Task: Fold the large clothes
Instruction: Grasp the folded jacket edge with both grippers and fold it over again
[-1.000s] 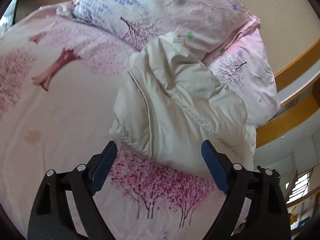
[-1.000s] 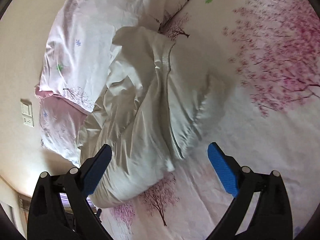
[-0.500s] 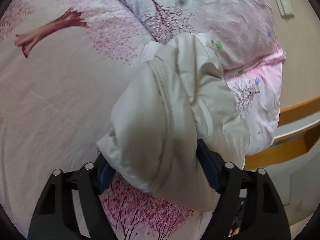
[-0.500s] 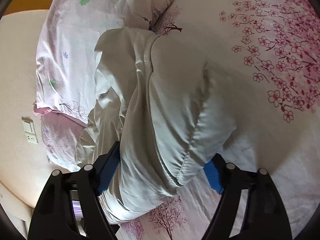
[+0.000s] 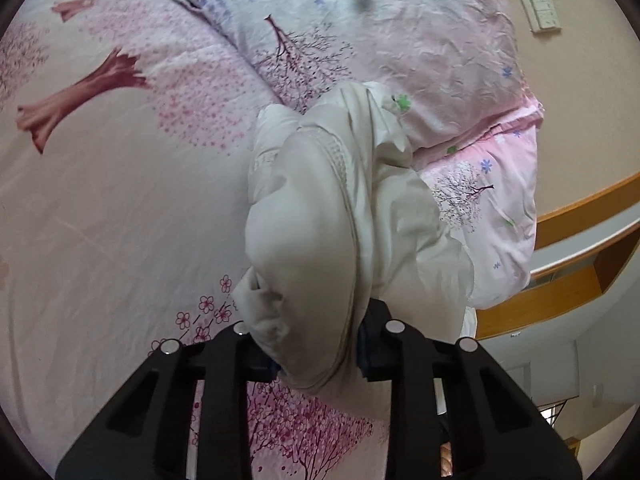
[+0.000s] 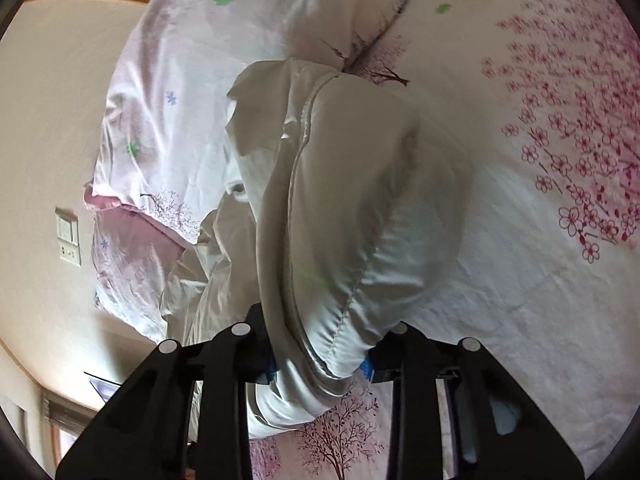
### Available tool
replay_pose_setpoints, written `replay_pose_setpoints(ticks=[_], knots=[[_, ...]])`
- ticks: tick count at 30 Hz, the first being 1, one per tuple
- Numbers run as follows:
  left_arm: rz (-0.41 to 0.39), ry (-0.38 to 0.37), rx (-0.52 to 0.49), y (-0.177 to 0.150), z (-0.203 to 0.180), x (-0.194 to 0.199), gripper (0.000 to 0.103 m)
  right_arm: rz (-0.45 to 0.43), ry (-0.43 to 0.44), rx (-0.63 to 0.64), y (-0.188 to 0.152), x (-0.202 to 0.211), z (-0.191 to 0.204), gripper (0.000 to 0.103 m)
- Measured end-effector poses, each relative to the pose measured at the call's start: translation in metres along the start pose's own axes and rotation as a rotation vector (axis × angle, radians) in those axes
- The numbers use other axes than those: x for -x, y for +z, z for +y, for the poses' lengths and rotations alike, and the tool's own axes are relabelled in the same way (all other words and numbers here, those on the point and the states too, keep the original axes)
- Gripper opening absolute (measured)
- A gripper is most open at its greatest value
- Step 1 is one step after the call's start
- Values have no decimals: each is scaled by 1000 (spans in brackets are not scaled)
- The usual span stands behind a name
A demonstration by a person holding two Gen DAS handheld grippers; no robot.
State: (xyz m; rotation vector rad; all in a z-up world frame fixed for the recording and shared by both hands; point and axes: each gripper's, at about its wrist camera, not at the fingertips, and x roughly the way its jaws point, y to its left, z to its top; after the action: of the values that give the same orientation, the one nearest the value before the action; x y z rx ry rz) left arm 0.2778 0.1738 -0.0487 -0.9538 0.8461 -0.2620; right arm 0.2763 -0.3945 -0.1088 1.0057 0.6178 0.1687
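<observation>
Two grippers are pinching the same cream padded garment (image 5: 320,232), and both sets of jaws are closing with its bulk squeezed between them. From my left gripper (image 5: 318,364) the garment runs straight up the middle of the frame, its long axis pointing away from me toward the pillows (image 5: 400,32) at upper right. From my right gripper (image 6: 320,364) it again rises up the centre, a stitched seam running lengthwise. Neither hand looks nearer; each holds one bottom corner, I judge. It lies on a bed (image 5: 100,220) with pink blossom sheets; a beige wall with switches (image 6: 68,236) sits at that frame's left.
</observation>
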Motion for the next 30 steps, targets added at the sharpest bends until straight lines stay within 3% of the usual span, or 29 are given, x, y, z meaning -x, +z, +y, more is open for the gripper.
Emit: replay_pose_setpoints(ticks=[12, 26, 28, 30], knots=[[-48, -2, -69, -10, 3, 55, 24, 11, 5, 138, -26, 16, 31, 27], [-87, 28, -61, -43, 42, 131, 25, 74, 2, 229, -100, 60, 28, 27], [-82, 41, -50, -49, 51, 132, 25, 78, -20, 248, -108, 61, 24, 28], [-74, 51, -33, -53, 61, 128, 30, 90, -34, 241, -110, 59, 18, 36]])
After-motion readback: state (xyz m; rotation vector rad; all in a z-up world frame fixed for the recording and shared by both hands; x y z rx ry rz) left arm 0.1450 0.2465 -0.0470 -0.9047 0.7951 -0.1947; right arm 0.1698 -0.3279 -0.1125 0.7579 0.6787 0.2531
